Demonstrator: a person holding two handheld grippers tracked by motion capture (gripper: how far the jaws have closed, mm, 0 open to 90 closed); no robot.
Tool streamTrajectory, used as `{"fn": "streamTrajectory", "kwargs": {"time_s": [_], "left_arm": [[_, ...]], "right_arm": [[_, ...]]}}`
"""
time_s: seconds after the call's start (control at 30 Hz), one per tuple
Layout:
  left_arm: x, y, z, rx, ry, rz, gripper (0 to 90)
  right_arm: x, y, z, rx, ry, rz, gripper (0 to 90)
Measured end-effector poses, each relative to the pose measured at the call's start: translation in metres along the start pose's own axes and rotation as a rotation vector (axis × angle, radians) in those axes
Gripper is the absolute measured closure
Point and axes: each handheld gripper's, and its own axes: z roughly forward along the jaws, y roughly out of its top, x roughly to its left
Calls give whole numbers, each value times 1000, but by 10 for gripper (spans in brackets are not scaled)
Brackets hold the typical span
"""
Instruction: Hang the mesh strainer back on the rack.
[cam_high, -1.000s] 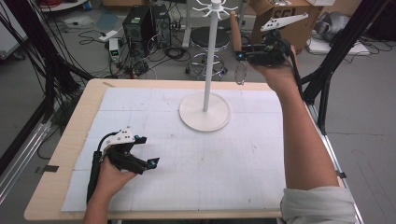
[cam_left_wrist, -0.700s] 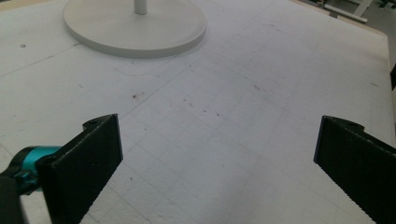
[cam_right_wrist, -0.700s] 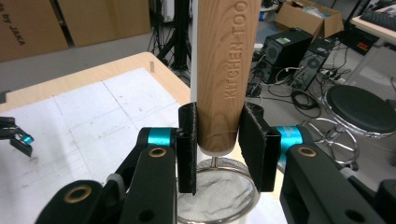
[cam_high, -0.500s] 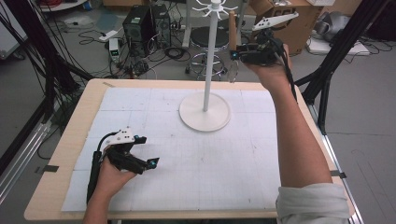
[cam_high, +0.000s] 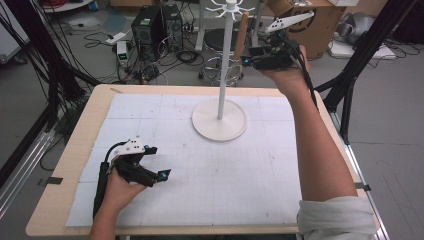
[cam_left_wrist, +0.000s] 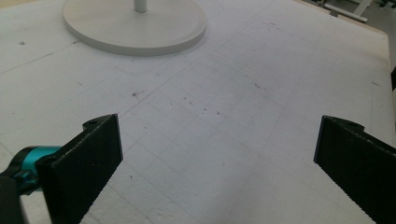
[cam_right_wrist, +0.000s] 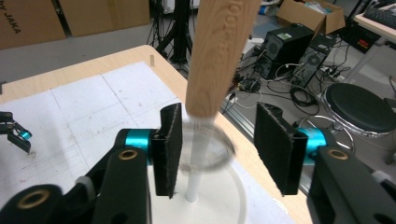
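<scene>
A white stand (cam_high: 223, 65) rises from a round base (cam_high: 219, 129) at the back of the table, with hooks at its top. A wooden-handled utensil (cam_high: 243, 30) hangs upright beside the pole near the hooks. Under its handle (cam_right_wrist: 219, 56) is a blurred wire ring (cam_right_wrist: 205, 147). My right gripper (cam_high: 248, 59) is raised there, its jaws open on either side of the handle's lower end (cam_right_wrist: 217, 144); the right pad (cam_right_wrist: 275, 149) stands clear of it. My left gripper (cam_high: 159, 161) rests low over the white mat, wide open with nothing in it (cam_left_wrist: 217, 158).
A white gridded mat (cam_high: 250, 175) covers the wooden table (cam_high: 85, 125). The stand's base (cam_left_wrist: 135, 25) lies ahead of the left gripper. Beyond the table's far edge are computer cases (cam_high: 150, 22), cables, a stool (cam_right_wrist: 359, 109) and cardboard boxes (cam_high: 325, 25).
My right gripper has risen and moved a little left toward the top of the stand with the wooden-handled utensil. The left gripper has not moved.
</scene>
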Motion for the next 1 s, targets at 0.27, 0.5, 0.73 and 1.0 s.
{"fn": "streamTrajectory", "kwargs": {"time_s": [0.27,0.5,0.73,1.0], "left_arm": [[0,0,-1,-5,5,0,16],[-1,0,1,-2,8,-2,16],[0,0,0,1,8,-1,16],[-1,0,2,11,4,0,16]], "right_arm": [[1,-7,-9,-19,-40,10,421],[4,-12,-20,-42,-14,6,376],[6,-25,-27,-63,4,17,284],[13,-36,-32,-84,34,20,231]]}}
